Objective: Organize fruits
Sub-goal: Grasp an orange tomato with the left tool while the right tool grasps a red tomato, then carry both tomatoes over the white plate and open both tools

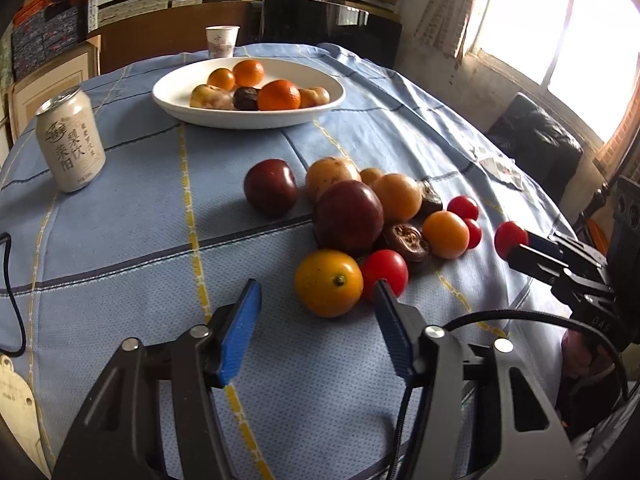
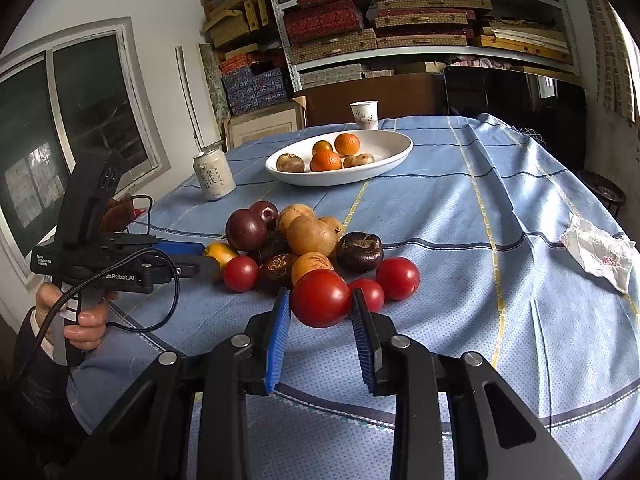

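Blue checked tablecloth (image 1: 140, 248): covers the whole table and carries every item listed.

White oval dish (image 2: 396, 156): the landmark, at the far side of the cloth; already holds several oranges and brownish fruits.

Fruit pile (image 2: 312, 240): loose heap on the cloth, well on the near side of the dish; dark plums, tan round fruits, wrinkled dark ones, small red tomatoes.

Drink can (image 1: 70, 140): upright, left of the dish in the left wrist view, clear of the pile.

Paper cup (image 2: 365, 115): just behind the dish.

Right gripper (image 2: 320, 300): clenched on a red tomato (image 2: 320, 298), blue pads pressing both flanks, fruit carried at the pile's near edge and far short of the dish.

Left gripper (image 1: 318, 300): jaws parted and holding nothing, aimed at a yellow-orange fruit (image 1: 329, 282) on the pile's near edge; the fruit lies just beyond the fingertips, not yet between them.

Handling note: judged best to carry the tomato high over the pile toward the dish, lower it into a bare patch, and release gently. The left gripper should centre on its fruit before squeezing, without nudging neighbours.
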Demonstrator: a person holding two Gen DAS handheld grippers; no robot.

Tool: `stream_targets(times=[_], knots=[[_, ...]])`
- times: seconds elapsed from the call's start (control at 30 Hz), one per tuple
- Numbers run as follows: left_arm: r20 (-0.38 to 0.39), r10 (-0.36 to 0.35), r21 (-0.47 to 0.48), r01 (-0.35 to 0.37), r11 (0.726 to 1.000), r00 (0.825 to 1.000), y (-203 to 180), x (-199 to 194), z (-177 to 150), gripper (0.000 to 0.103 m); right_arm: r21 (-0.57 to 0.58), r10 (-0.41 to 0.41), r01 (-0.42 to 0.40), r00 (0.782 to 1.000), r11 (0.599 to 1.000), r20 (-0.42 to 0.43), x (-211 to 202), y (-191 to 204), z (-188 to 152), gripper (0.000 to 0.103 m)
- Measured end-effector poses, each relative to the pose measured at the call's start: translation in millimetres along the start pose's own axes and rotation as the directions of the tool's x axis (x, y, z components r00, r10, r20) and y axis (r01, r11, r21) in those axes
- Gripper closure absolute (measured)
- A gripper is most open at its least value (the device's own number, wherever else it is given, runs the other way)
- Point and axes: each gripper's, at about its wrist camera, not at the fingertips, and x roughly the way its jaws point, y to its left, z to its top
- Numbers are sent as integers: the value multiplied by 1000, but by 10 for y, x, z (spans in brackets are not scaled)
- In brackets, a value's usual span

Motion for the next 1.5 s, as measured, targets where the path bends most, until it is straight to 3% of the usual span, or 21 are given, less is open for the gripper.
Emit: stream_targets(times=[0.23,0.53,0.87,1.2,1.37,1.5], knots=[[1,12,10,-12,1000,1000,2,26,66,53,1,-1,1,1000,1000,-1,2,-5,0,72],[-16,-26,-15,25,1000,1000,41,75,88,66,1,-3,3,1000,1000,-7,16,-10,-3,72],[-23,-9,-18,9,1000,1000,28,101,95,66,7,-7,8,1000,1000,-14,33,-3,-3,72],[50,-48,-47,50,998,998,54,-175,45,66,0,-23,23,999,1000,-36,55,13,11,72],[84,-97,-39,100,994,992,116,-456,164,66,21,86,-85,994,996,-69,-2,38,232,72],[100,-76,-11,77,997,992,160,-570,449,66,2,157,-157,986,988,-54,-13,61,612,72]])
